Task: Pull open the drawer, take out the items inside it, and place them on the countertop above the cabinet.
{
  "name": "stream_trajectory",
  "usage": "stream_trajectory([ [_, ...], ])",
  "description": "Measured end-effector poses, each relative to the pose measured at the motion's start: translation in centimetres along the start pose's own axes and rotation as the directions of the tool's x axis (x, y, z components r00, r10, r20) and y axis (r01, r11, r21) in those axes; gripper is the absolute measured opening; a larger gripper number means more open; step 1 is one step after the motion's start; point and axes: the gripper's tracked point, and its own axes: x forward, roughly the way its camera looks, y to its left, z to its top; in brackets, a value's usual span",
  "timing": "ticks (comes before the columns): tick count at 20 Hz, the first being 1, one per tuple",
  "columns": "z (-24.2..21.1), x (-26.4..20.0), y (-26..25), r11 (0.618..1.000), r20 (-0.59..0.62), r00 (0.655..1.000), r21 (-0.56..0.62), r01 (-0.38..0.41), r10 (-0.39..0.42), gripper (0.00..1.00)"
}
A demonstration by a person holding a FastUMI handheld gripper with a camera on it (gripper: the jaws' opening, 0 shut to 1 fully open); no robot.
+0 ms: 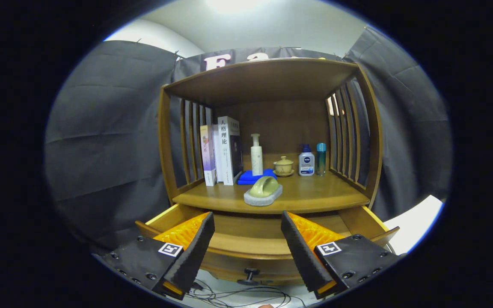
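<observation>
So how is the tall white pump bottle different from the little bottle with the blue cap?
The white pump bottle is taller and slimmer; the blue-capped bottle is shorter and squatter. The pump bottle ends in a white pump head, the other in a dark blue cap. The pump bottle stands behind the blue cloth, the blue-capped one beside a teal bottle. Both stand upright on the countertop, beyond the open gripper.

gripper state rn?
Gripper: open, holding nothing, fingers spread above the pulled-out drawer.
</observation>
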Motion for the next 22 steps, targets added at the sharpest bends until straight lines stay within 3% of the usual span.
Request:
stream_trajectory([
  [10, -6.4, -1.9, 1.1, 0.999, -0.077, 0.996, -0.007, 0.044, -0.045, 0.98],
  [22, -13.3, 0.0, 0.3, 0.996, -0.222, 0.971, 0.001, 0.087, -0.085, 0.98],
])
